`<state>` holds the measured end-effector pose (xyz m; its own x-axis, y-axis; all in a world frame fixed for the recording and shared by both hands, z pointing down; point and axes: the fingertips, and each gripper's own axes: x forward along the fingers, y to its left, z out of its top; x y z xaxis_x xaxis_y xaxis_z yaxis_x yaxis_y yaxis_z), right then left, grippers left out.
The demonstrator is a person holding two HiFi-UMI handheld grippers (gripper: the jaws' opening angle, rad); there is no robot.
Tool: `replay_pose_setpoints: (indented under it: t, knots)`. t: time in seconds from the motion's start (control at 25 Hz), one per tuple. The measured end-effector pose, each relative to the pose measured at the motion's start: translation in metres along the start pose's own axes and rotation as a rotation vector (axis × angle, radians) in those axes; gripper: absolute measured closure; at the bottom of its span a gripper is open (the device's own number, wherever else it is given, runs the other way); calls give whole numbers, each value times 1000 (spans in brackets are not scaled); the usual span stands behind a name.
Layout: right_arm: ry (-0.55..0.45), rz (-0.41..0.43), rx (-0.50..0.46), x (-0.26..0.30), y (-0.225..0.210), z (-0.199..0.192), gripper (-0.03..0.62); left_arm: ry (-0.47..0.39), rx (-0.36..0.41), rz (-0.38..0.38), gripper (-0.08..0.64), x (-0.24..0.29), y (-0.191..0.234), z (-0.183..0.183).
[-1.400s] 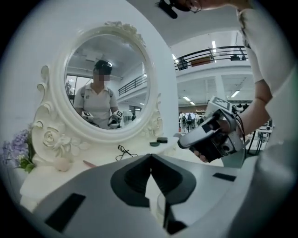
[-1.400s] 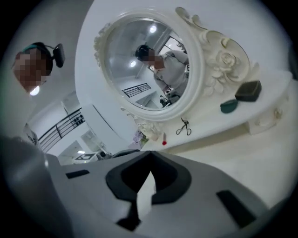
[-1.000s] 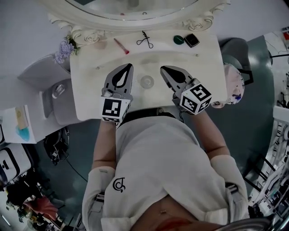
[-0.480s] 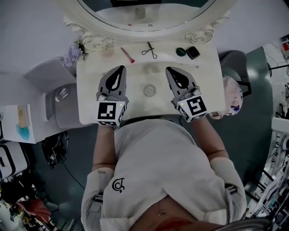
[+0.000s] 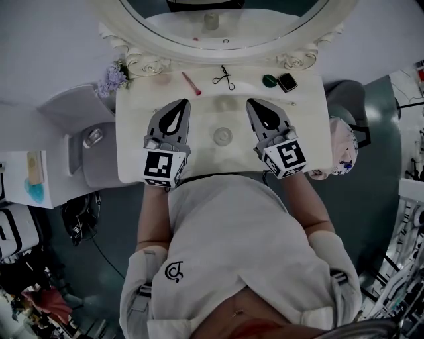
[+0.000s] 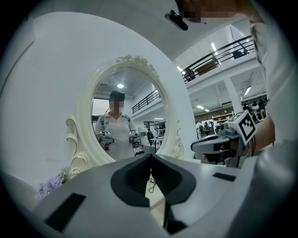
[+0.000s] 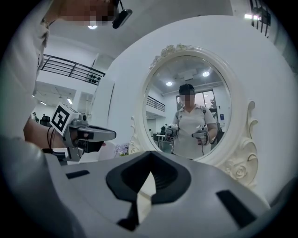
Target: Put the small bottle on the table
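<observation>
White vanity table [image 5: 305,126] with an oval mirror [image 5: 218,13] lies below you. What looks like the small bottle [image 5: 222,136] stands on it near the middle, seen from above as a pale round shape. It lies between your two tools, touching neither. It is at about 4 o'clock from the tip of your left gripper [image 5: 183,104] and about 8 o'clock from the tip of your right gripper [image 5: 252,104]. Both grippers are clenched with nothing in them, and their noses point at 12 o'clock toward the mirror.

Against a second ago, the bottle keeps its place on the table and your grippers flank it as before. The table now sits lower in the head view, and more of the mirror shows.

Along the back edge, well apart from the bottle, lie a pink stick [image 5: 191,83] at 11 o'clock and a black scissor-like tool [image 5: 224,77] at 12. A green round thing [image 5: 269,81] lies beside a black case [image 5: 287,82] at 1 o'clock. Purple flowers [image 5: 111,78] sit at the table's far left corner.
</observation>
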<state>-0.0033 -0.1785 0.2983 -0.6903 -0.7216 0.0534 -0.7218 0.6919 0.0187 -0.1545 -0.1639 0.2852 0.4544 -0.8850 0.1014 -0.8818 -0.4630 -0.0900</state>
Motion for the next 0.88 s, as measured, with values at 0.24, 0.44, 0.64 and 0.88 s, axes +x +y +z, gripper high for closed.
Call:
replay_pose_setpoints:
  t: [0.24, 0.44, 0.64, 0.88]
  knots:
    - [-11, 8, -34, 2, 1, 5, 589, 2, 15, -25, 546, 3, -4, 1]
    - [-20, 15, -40, 2, 5, 6, 589, -11, 0, -29, 546, 1, -4, 1]
    - [-22, 13, -33, 4, 4, 7, 589, -7, 2, -38, 546, 3, -5, -1]
    - [-14, -1, 0, 7, -1, 2, 589, 2, 25, -49, 546, 4, -4, -2]
